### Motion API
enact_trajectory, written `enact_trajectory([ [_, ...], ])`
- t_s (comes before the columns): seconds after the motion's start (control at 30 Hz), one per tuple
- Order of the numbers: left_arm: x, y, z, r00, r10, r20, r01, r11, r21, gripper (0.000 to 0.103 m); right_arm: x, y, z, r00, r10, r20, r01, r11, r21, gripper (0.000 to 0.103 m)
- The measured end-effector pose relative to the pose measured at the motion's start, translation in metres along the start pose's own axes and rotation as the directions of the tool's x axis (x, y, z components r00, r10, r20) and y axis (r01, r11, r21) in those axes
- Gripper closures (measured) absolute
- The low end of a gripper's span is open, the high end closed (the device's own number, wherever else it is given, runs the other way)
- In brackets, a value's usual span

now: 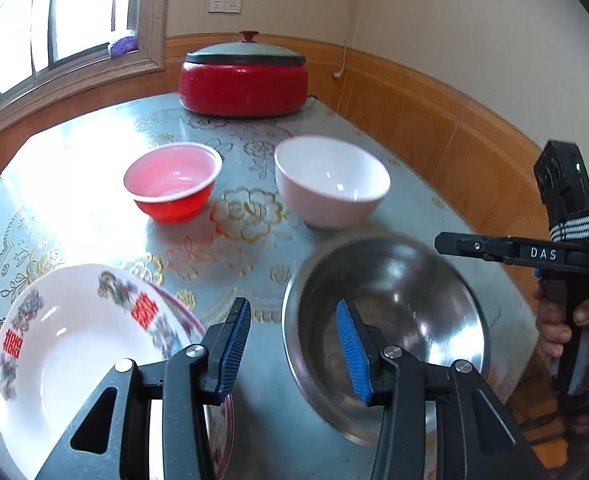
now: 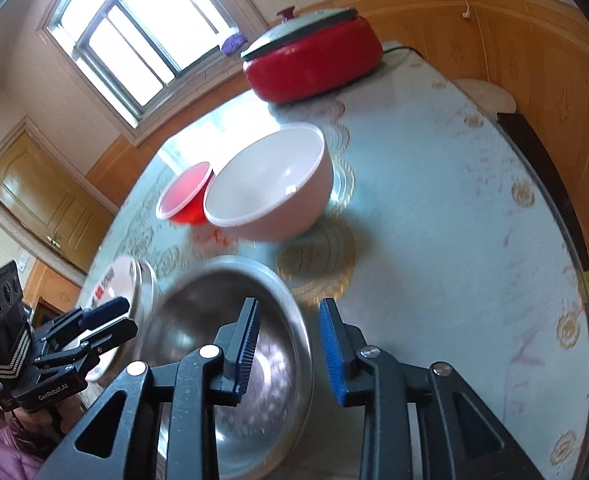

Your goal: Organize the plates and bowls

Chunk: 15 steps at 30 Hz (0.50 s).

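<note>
A steel bowl (image 1: 398,320) sits on the table near the front; it also shows in the right wrist view (image 2: 214,340). My left gripper (image 1: 294,344) is open, its jaws astride the bowl's left rim. My right gripper (image 2: 290,344) is open, its jaws astride the bowl's right rim. A floral white plate (image 1: 66,344) lies left of the steel bowl on another plate, and shows edge-on in the right wrist view (image 2: 122,280). A red bowl (image 1: 172,182) and a pink-white bowl (image 1: 330,180) stand farther back.
A red lidded electric pot (image 1: 244,80) stands at the table's far edge by the wood-panelled wall. The round table (image 2: 454,240) has a patterned blue-green cover. A dark chair back (image 2: 534,148) stands at the table's right edge.
</note>
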<state>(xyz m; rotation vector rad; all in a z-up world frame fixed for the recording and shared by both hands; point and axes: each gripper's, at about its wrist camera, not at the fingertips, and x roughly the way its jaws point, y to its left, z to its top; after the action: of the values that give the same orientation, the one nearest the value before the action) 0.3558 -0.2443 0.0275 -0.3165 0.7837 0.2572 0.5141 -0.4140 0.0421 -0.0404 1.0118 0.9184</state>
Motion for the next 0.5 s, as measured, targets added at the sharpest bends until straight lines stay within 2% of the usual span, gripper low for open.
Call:
enact_trajectory([
  [0.13,0.01,0.002,0.026,1.0,-0.008,0.029,0.008,1.0,-0.025,0.057,0.006,-0.005,0.028,0.999,0.02,0.038,-0.022,0.998,0.06,0.073],
  [0.27,0.029,0.003,0.052,0.999,-0.033,0.015,0.034,0.998,-0.046,0.058,0.02,-0.004,0.053,0.998,0.006,0.057,-0.011,0.996,0.089,0.073],
  [0.4,0.054,0.011,0.073,0.998,-0.06,-0.009,0.059,0.993,-0.104,0.058,0.042,-0.006,0.074,0.999,-0.034,0.038,0.03,0.994,0.102,0.073],
  [0.5,0.075,0.018,0.085,0.997,-0.064,-0.04,0.058,0.988,-0.142,0.058,0.057,-0.011,0.084,0.996,-0.092,0.009,0.091,0.99,0.11,0.073],
])
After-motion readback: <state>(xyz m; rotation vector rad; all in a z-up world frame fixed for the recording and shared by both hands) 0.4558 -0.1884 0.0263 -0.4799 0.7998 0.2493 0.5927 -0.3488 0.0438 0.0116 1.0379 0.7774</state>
